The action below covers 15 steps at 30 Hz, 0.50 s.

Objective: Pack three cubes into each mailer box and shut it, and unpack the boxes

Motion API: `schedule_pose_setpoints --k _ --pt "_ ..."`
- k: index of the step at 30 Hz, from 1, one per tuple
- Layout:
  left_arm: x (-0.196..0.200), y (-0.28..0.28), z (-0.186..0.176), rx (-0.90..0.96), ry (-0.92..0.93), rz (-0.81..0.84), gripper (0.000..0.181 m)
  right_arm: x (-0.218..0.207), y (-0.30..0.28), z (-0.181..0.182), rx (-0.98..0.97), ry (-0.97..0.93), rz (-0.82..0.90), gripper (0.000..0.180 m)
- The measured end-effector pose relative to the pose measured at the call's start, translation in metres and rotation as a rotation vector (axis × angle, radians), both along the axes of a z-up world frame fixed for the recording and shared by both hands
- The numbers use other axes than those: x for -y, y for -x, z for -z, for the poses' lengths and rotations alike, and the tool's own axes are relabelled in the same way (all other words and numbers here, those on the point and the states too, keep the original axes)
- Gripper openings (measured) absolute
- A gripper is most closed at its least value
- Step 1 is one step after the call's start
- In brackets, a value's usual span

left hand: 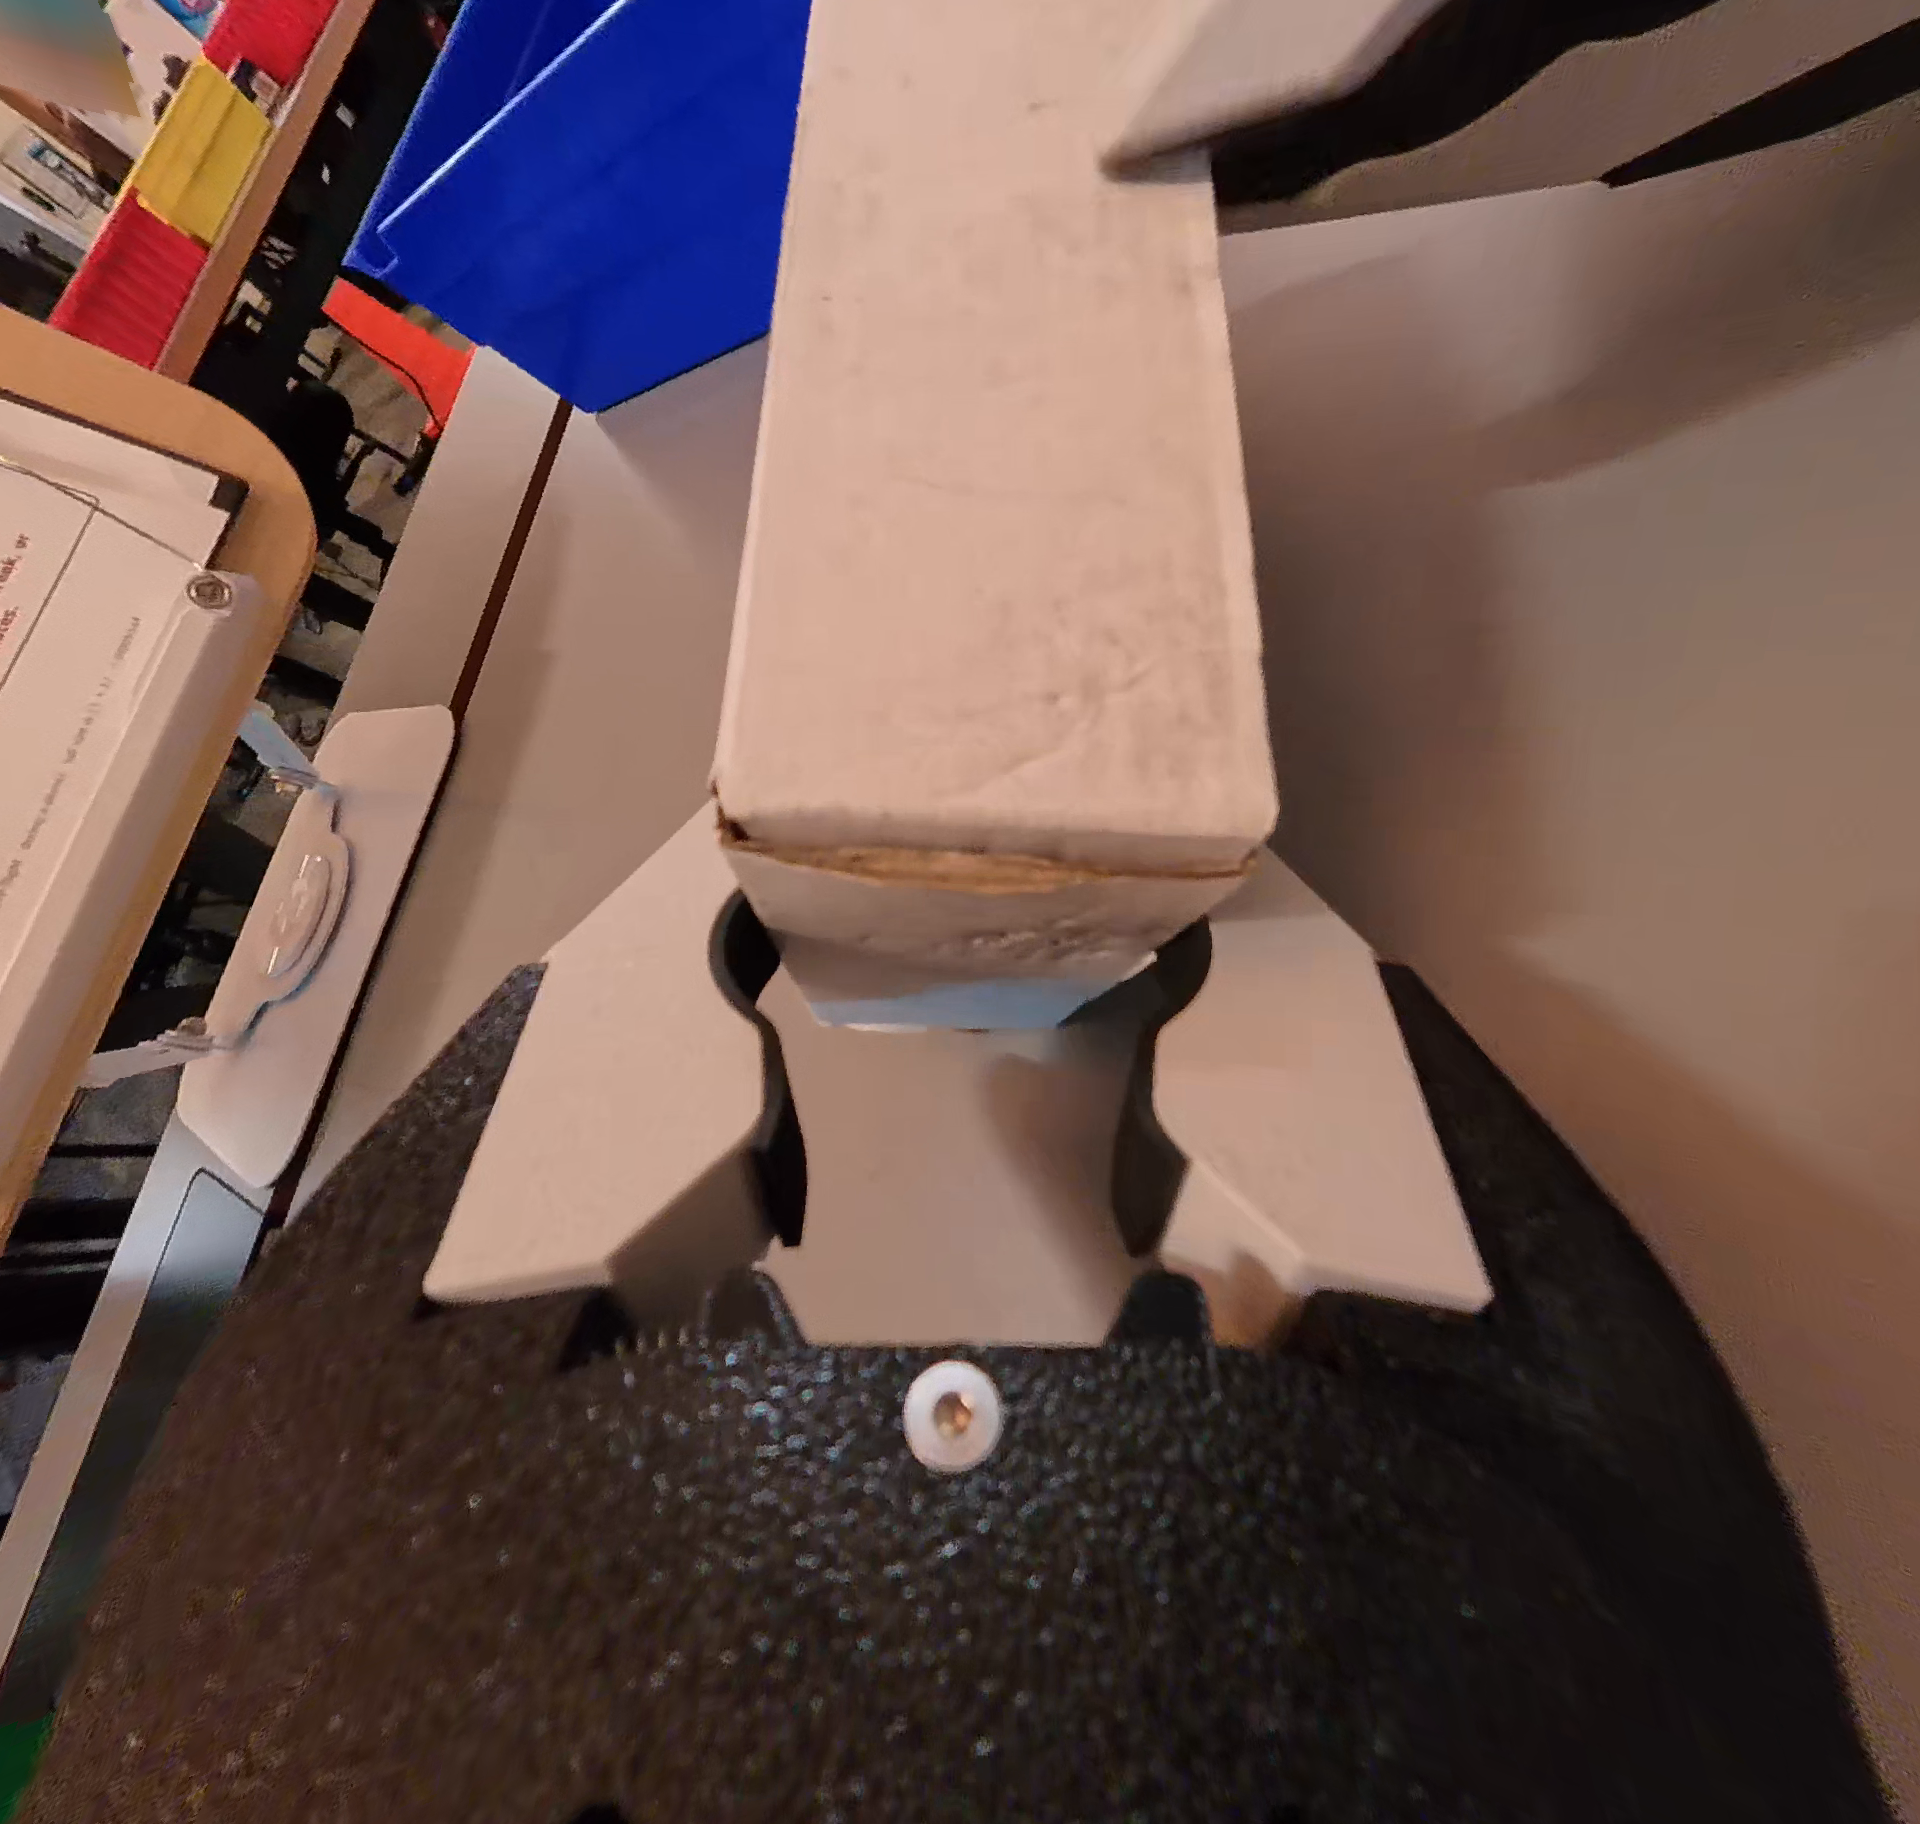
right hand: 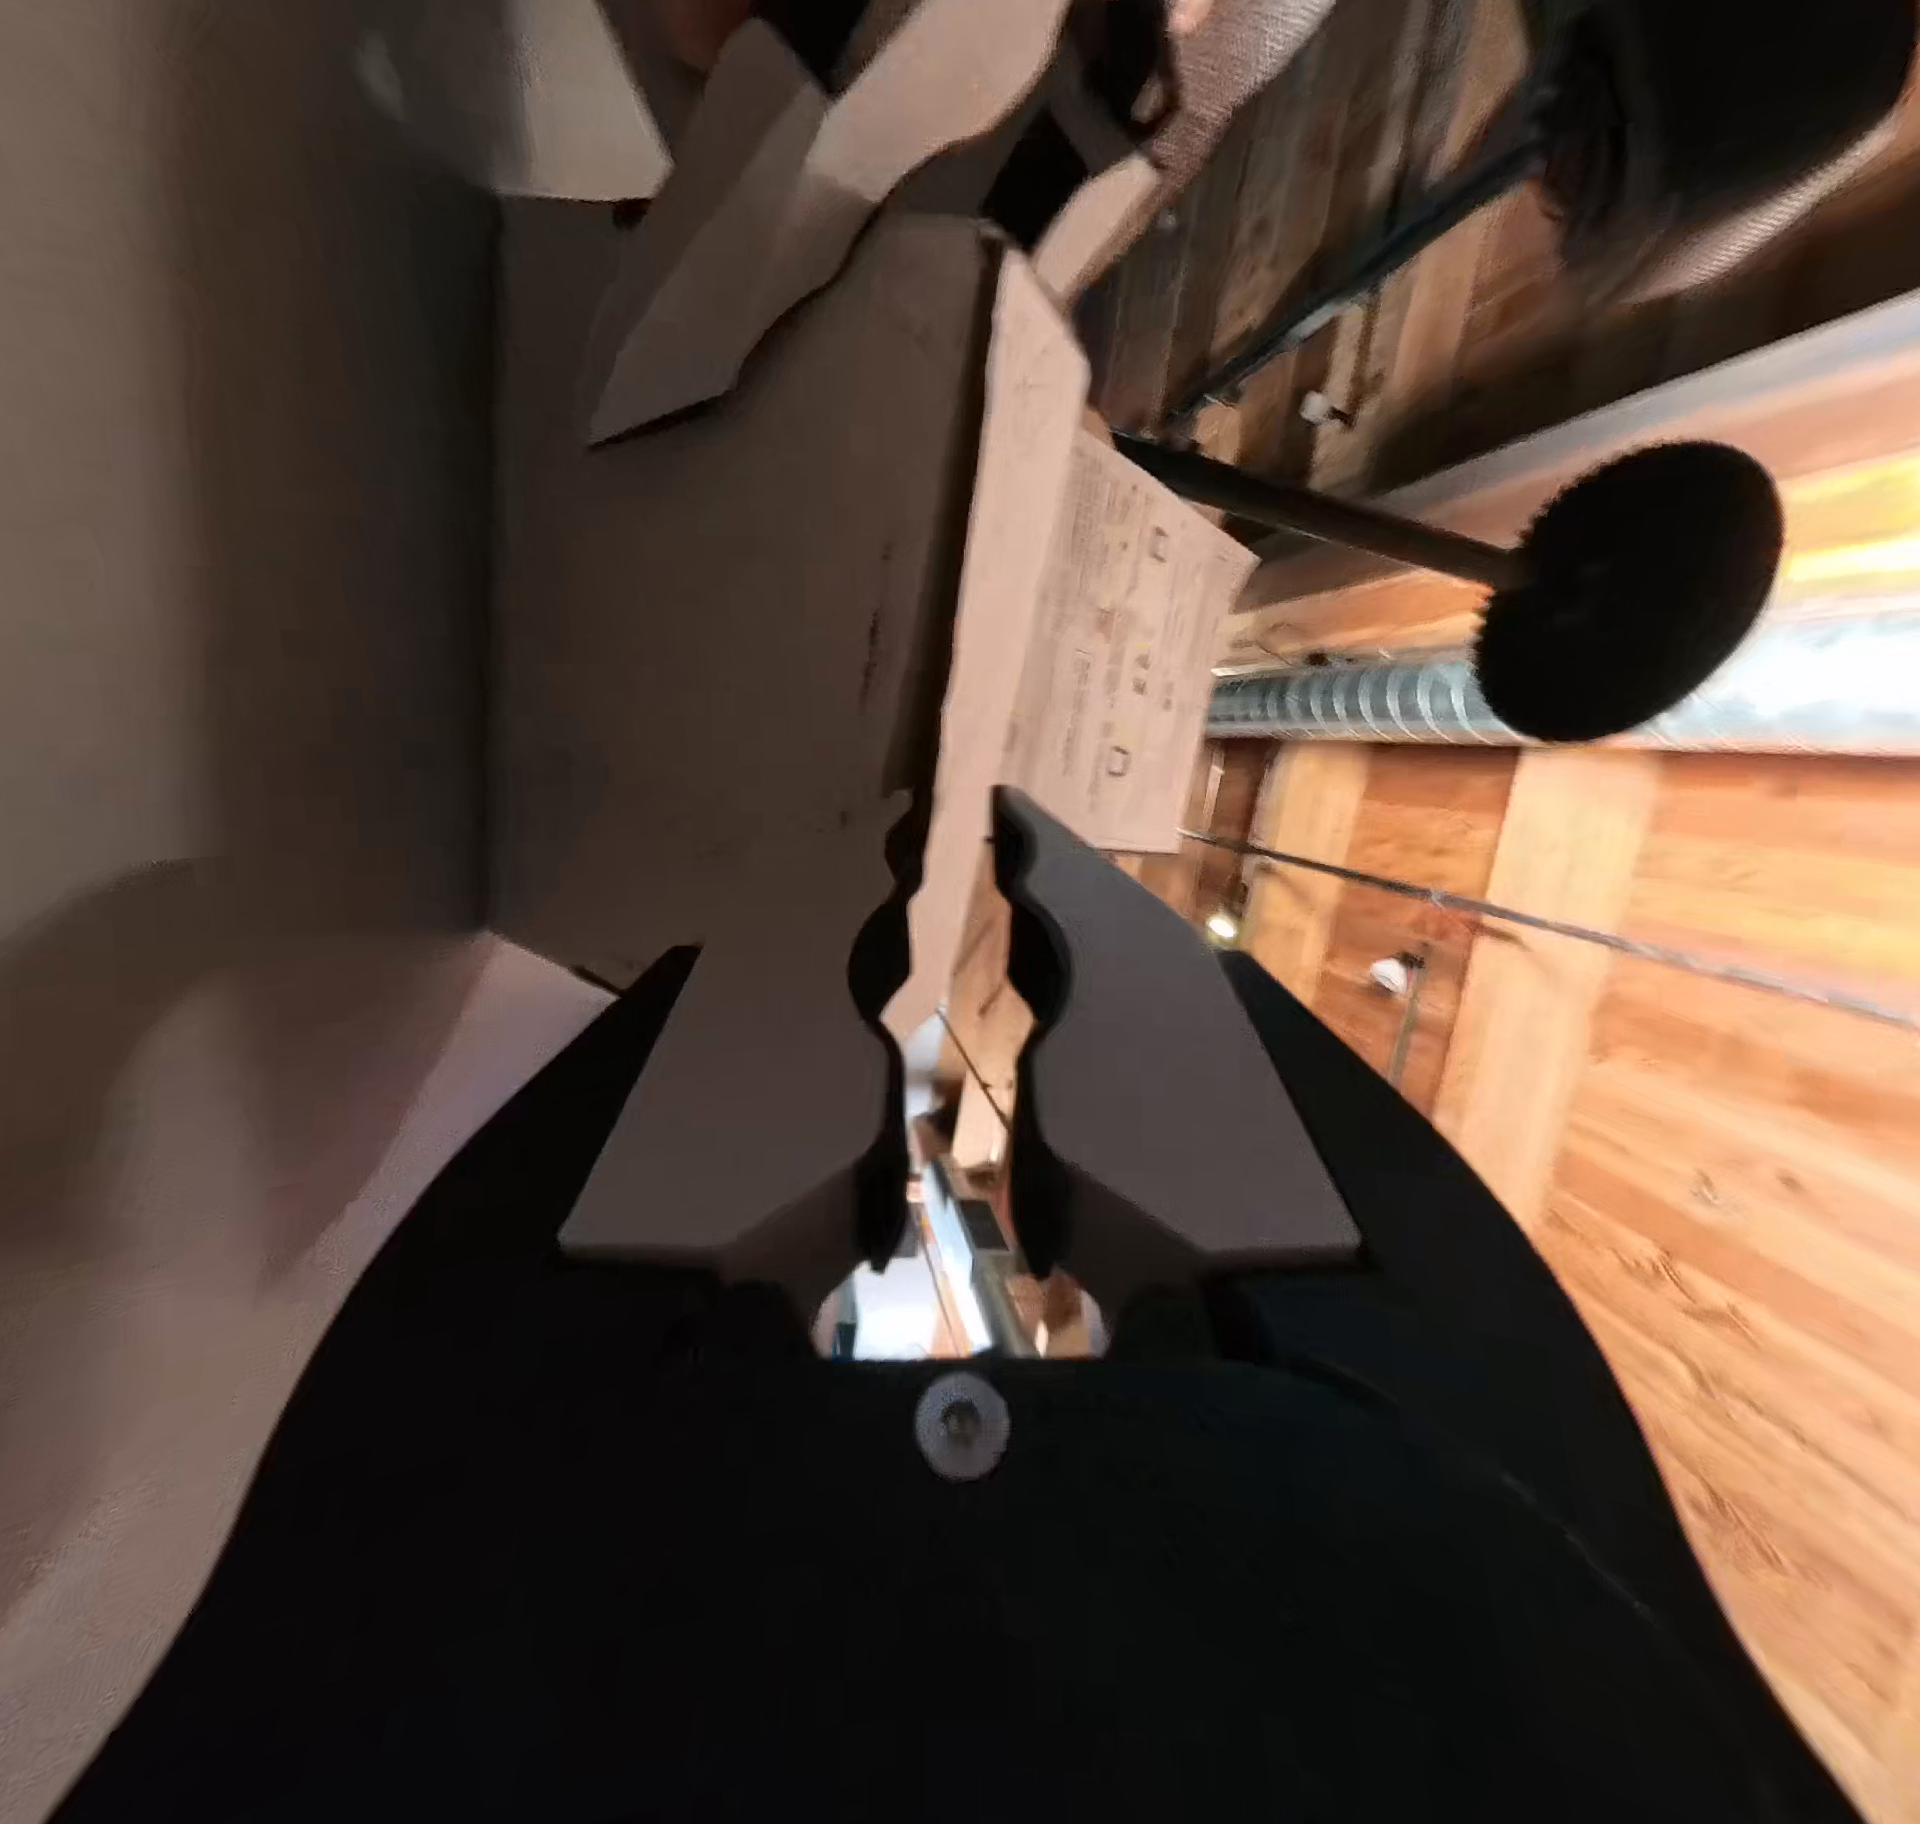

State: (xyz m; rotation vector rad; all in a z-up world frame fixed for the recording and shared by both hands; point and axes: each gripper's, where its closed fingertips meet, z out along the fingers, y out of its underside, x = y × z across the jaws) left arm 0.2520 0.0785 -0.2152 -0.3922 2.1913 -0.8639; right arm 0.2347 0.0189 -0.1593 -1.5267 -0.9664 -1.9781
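My left gripper [left hand: 966, 953] is shut on the near end of a long white mailer box [left hand: 987, 424]. The box is closed and points away from me above the white table [left hand: 1558, 631]. Its end sits between my two fingers [left hand: 623, 1099]. In the right wrist view, which is turned on its side and blurred, my right gripper [right hand: 951, 870] is nearly closed. It pinches a thin cardboard flap [right hand: 1122, 631] at the edge of an open white mailer box [right hand: 727, 579]. No cubes show in either view.
Blue bins [left hand: 582, 216] stand behind the box at the back left. A second white cardboard piece [left hand: 1299, 29] lies at the top right. A white device [left hand: 104, 683] sits on a wooden ledge at the left. A round black pad on a rod [right hand: 1631, 590] hangs by wooden walls.
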Motion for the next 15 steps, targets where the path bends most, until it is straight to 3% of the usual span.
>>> schedule_pose_setpoints --k 1,10,15 --pt "0.0 0.0 0.0 0.001 0.006 0.008 0.07 0.0 -0.001 0.003 -0.03 0.021 -0.001 0.002" --pt "-0.003 0.001 0.001 0.003 -0.026 -0.005 0.07 -0.001 0.005 -0.006 -0.272 -0.046 -0.022 0.001" --pt "0.0 -0.001 0.003 0.013 -0.055 -0.006 0.07 0.005 0.002 -0.036 -0.341 -0.186 0.001 0.002"
